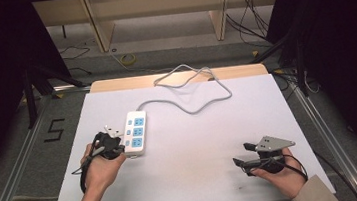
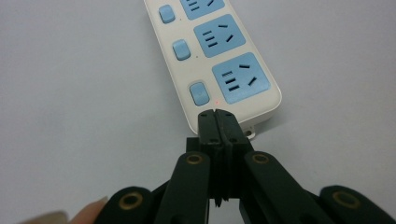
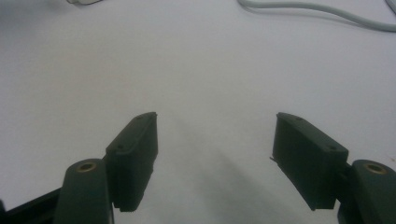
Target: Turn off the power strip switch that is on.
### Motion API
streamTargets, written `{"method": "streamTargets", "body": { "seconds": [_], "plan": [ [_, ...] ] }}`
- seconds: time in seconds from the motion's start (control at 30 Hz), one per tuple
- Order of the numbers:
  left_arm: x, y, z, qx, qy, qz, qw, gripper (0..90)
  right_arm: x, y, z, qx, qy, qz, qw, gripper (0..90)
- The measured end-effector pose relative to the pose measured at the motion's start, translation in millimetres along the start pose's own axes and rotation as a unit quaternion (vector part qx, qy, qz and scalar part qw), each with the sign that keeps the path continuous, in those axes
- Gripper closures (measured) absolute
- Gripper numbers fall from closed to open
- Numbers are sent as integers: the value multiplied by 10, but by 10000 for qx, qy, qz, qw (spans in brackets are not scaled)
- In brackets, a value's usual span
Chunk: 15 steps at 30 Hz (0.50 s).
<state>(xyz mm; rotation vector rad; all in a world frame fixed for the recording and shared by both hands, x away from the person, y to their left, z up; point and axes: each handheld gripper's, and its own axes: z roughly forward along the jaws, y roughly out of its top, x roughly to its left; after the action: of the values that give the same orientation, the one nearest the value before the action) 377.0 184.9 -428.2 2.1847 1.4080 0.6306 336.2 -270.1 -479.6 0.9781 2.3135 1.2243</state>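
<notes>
A white power strip (image 1: 136, 129) with three blue sockets and blue switches lies left of the table's middle; its grey cord (image 1: 190, 86) loops toward the far edge. My left gripper (image 1: 121, 146) sits at the strip's near end, shut, with nothing between the pads. In the left gripper view the closed tips (image 2: 217, 114) rest against the near rim of the power strip (image 2: 219, 56), just below the nearest switch (image 2: 199, 93) and a small red light. My right gripper (image 1: 240, 154) stands open over bare table at the front right; its jaws (image 3: 215, 158) hold nothing.
A white sheet (image 1: 196, 149) covers the table. The grey cord (image 3: 317, 11) crosses the far part of the right gripper view. Black cables trail from both hands. Metal rails run along both sides of the table, with wooden furniture and loose cables on the floor beyond.
</notes>
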Motion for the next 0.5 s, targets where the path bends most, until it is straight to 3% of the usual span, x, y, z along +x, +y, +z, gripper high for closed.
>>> {"method": "streamTargets", "body": {
  "seconds": [0.5],
  "plan": [
    [38, 46, 18, 50, 46, -29, 10000, 899, 3, 2, 3, -6, -3, 10, 10000, 319]
  ]
}}
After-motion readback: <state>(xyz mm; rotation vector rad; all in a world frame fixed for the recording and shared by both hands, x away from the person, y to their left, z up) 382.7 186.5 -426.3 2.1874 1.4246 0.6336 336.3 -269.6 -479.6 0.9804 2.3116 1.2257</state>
